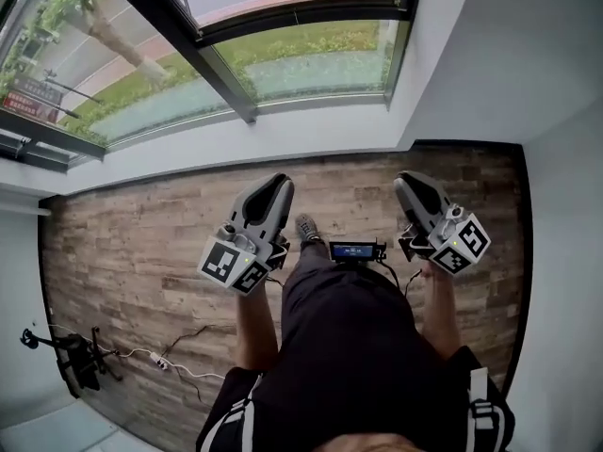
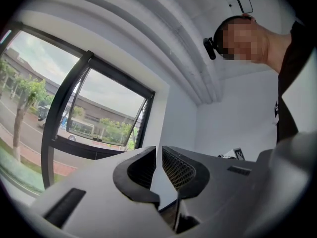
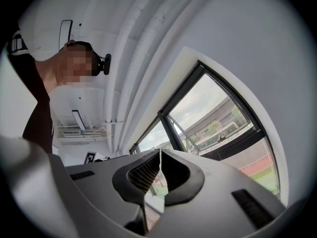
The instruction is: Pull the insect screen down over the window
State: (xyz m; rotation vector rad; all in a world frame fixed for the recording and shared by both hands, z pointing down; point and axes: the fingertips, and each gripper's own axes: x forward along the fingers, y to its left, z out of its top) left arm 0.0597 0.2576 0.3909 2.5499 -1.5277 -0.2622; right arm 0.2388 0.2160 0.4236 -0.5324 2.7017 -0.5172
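– across the brown wood-plank floor (image 1: 141, 243), straight ahead of the person, stands the dark-framed glass window (image 1: 311, 50). where's the insect screen, though?
– i can't make it out in any view. there's no mesh over the panes and no pull bar that i can pick out. my guess is it sits rolled up at the top of the frame, above what the head view takes in.
– how would it handle, you think?
– going by the kind of thing it is: light, soft mesh, easy to snag or crease, so not something to pinch directly. such a screen usually has a stiff bottom rail or a tab. i'd take hold there, near the middle, so it comes down level and doesn't jam at the sides. a spring probably pulls back, so the grip should be firm.
– and the jaws?
– the grey left gripper (image 2: 158, 152) has its jaws drawn in to a thin slit. only white wall shows through, with nothing between them. the grey right gripper (image 3: 159, 155) has its jaw tips touching and is also empty. both are held up in front of the body, well apart from the window, touching nothing.
– so they'd need to open before any grasp.
– yes, wide enough to take the rail, i'd say.
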